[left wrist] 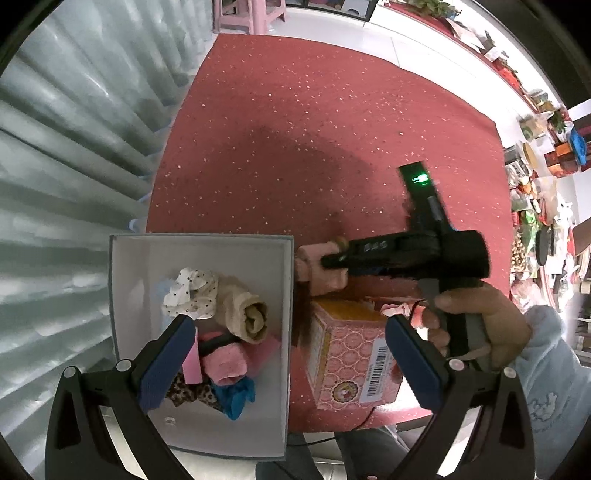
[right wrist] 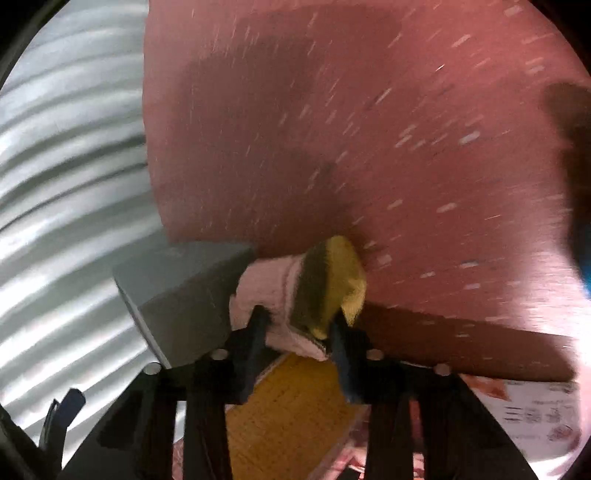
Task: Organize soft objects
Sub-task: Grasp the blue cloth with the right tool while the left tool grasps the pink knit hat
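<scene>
A white open box [left wrist: 133,280] stands at the table's near left and holds several soft items: a beige roll [left wrist: 247,314], a white dotted cloth [left wrist: 192,291], a pink roll [left wrist: 223,363], a blue piece [left wrist: 236,397]. My left gripper [left wrist: 291,325] hangs open above the box's right wall with nothing between its blue pads [left wrist: 166,365]. A hand carries my right gripper [left wrist: 325,262], which is shut on a pink sock roll [left wrist: 321,280] just outside the box's right wall. In the right wrist view the right gripper [right wrist: 297,321] squeezes that pink sock roll [right wrist: 266,284], which has a yellow end [right wrist: 340,277], beside the box corner [right wrist: 184,288].
A pink patterned carton [left wrist: 351,354] with an orange top [right wrist: 291,413] stands right of the box, under the right gripper. The red glittery tablecloth [left wrist: 295,129] stretches beyond. A corrugated metal shutter [left wrist: 55,166] lies left, cluttered shelves [left wrist: 546,184] right, and a pink stool [left wrist: 251,14] at the far end.
</scene>
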Motion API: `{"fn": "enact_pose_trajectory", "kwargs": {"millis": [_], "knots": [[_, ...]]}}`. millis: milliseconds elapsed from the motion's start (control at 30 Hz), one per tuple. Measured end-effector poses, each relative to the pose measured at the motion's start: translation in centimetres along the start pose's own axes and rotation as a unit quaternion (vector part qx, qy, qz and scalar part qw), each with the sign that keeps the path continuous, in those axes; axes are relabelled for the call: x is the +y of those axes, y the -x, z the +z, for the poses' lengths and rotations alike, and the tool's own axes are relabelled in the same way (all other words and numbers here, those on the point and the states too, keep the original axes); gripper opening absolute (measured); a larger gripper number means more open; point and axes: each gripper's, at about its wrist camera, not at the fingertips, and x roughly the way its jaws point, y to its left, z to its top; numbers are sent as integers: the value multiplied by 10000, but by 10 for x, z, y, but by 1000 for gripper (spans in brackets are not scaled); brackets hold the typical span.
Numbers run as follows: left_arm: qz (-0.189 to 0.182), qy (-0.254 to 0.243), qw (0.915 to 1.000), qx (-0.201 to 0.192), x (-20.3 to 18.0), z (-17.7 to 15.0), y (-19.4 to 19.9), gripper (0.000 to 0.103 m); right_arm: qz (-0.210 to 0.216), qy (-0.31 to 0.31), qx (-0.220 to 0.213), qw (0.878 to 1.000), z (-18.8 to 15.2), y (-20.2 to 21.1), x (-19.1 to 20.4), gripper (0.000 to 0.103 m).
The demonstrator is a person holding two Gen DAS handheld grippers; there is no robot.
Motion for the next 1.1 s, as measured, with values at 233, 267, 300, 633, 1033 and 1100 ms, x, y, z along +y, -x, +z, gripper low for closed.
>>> {"fn": "enact_pose_trajectory", "kwargs": {"millis": [233,267,300,633,1033,1100], "knots": [[-105,-319,9994,-25,-39,21,-8,103,-264,-238,-1202,9921,2,85,-41,43],[-103,-375,9992,-26,-47,26,-11,103,-35,-216,-1297,9913,-1,94,-44,61],[-97,-421,9991,-9,-54,32,-16,103,-35,-182,-1444,9893,-6,104,-46,68],[7,191,9967,786,-107,84,-108,103,-1132,-776,-2093,9682,-21,121,-97,71],[1045,23,9894,1003,-106,99,-154,103,-1822,115,-1674,9688,6,87,-84,48],[1122,-1,9876,1097,-107,99,-163,103,-1949,306,-1633,9666,5,89,-83,28]]}}
